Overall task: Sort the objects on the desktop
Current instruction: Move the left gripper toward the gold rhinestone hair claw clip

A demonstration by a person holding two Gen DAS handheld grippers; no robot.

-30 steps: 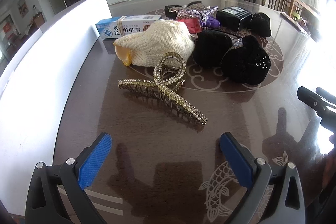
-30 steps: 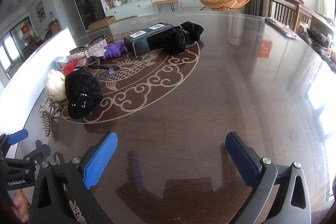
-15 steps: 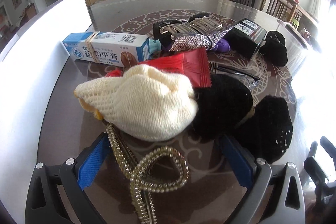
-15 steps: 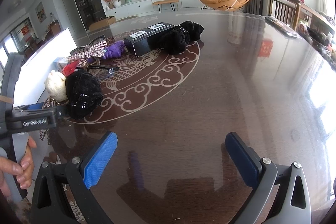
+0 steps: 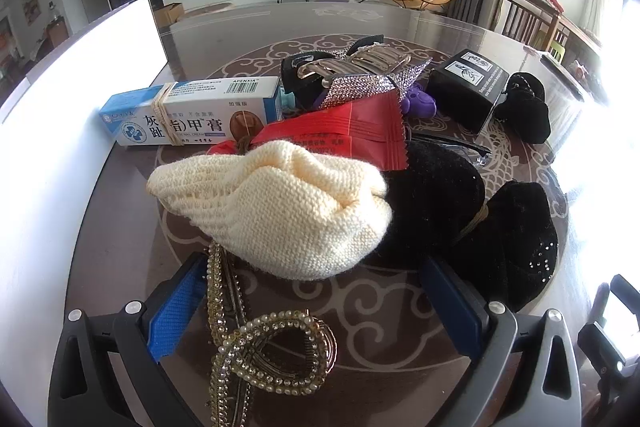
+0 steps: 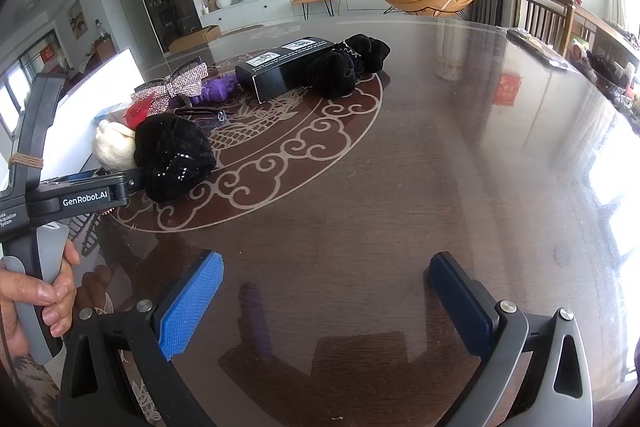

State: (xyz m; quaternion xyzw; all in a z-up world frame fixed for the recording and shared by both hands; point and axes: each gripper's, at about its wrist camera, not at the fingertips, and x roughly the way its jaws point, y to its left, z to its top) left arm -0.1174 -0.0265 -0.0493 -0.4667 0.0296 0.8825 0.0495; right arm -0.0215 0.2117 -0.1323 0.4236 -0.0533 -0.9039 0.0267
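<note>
My left gripper [image 5: 316, 303] is open, its blue pads on either side of a gold rhinestone hair claw [image 5: 256, 351] lying on the dark table. Just beyond lies a cream knitted hat [image 5: 280, 211], touching a black velvet bow [image 5: 472, 223]. Behind them are a red packet [image 5: 348, 135], a blue-white cream box [image 5: 188, 115], a silver rhinestone bow clip [image 5: 360, 79], a purple item [image 5: 420, 103] and a black box [image 5: 468, 87]. My right gripper [image 6: 324, 303] is open and empty over bare table, right of the pile; the left gripper's body [image 6: 60, 195] shows there.
A white board [image 5: 60, 107] stands along the table's left side. Another black velvet piece [image 5: 524, 111] lies by the black box. Glasses [image 6: 204, 113] lie near the purple item. Wooden chairs [image 6: 544, 15] stand at the far right table edge.
My left gripper has moved forward over the hair claw, which now lies between its fingers, close to the cream hat. The right gripper has stayed still.
</note>
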